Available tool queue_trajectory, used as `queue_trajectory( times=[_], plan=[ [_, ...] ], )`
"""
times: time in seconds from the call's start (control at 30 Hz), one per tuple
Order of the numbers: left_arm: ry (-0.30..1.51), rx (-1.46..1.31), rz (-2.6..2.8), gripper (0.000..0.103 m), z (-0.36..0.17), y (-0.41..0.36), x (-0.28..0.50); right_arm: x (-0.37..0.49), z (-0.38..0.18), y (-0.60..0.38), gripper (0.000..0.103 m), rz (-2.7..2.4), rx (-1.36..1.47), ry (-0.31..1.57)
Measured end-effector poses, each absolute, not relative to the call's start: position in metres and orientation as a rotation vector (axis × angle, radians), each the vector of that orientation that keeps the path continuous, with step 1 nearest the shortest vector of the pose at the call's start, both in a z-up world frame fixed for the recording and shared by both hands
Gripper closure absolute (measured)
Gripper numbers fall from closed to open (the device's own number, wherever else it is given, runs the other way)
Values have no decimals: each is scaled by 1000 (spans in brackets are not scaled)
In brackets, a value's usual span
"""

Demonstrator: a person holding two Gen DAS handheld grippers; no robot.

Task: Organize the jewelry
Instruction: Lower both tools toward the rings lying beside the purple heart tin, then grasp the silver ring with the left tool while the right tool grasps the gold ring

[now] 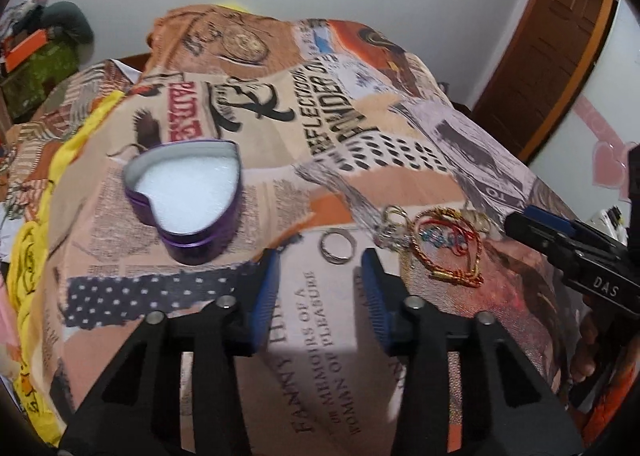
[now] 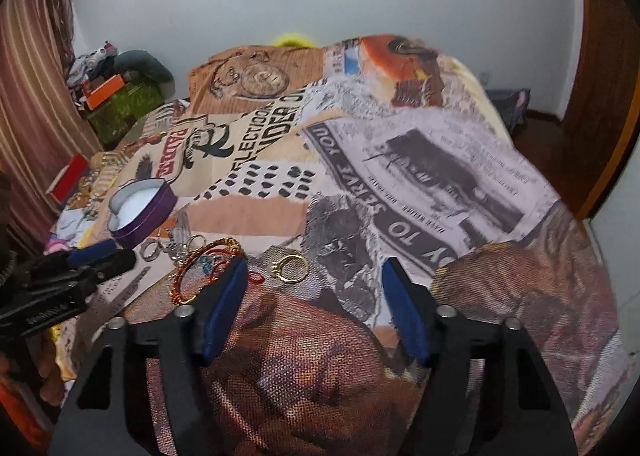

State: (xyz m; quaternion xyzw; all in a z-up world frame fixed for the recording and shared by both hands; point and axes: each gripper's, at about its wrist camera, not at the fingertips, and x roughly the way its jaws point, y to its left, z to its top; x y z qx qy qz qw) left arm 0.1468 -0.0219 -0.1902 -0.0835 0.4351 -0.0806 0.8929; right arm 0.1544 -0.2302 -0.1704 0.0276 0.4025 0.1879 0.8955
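My left tongs point(image 1: 320, 262) hang parted and empty just short of the silver ring point(image 1: 337, 251); my right tongs point(image 2: 314, 270) gape, empty, near the gold ring point(image 2: 291, 267). The tin point(image 1: 192, 192) sits left.

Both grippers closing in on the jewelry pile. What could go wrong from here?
1. The silver ring lies flat on soft bedspread; the left gripper may pinch fabric instead.
2. The red-gold bracelet tangles with smaller pieces, so the right gripper beside it could drag several along, including the gold ring.
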Motion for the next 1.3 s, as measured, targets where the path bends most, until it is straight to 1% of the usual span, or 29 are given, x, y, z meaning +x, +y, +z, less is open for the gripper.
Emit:
queue_trajectory(
  times=[0.13, 0.2, 0.37, 0.6, 0.67, 0.73, 0.8, 1.1, 1.3],
  plan=[
    [892, -159, -181, 66, -191, -27, 150, 158, -173, -224, 57, 424, 56, 844],
    [896, -168, -187, 68, -192, -26, 153, 161, -175, -219, 59, 431, 45, 849],
    [902, -165, -194, 68, -195, -27, 160, 164, -185, -217, 61, 439, 39, 884],
    [893, -144, -189, 69, -200, -32, 161, 166, -190, -218, 67, 435, 22, 894],
    [890, -137, -184, 72, -200, -33, 162, 167, -191, -217, 68, 436, 13, 893],
    [888, -133, -183, 79, -200, -33, 162, 167, -192, -215, 73, 438, 5, 894],
    [888, -134, -183, 82, -200, -33, 162, 169, -192, -214, 79, 439, 4, 895],
    [880, -130, -194, 82, -193, -35, 157, 165, -186, -218, 79, 433, 18, 881],
    [843, -133, -189, 82, -176, -31, 147, 157, -167, -221, 79, 425, 31, 840]
  ],
)
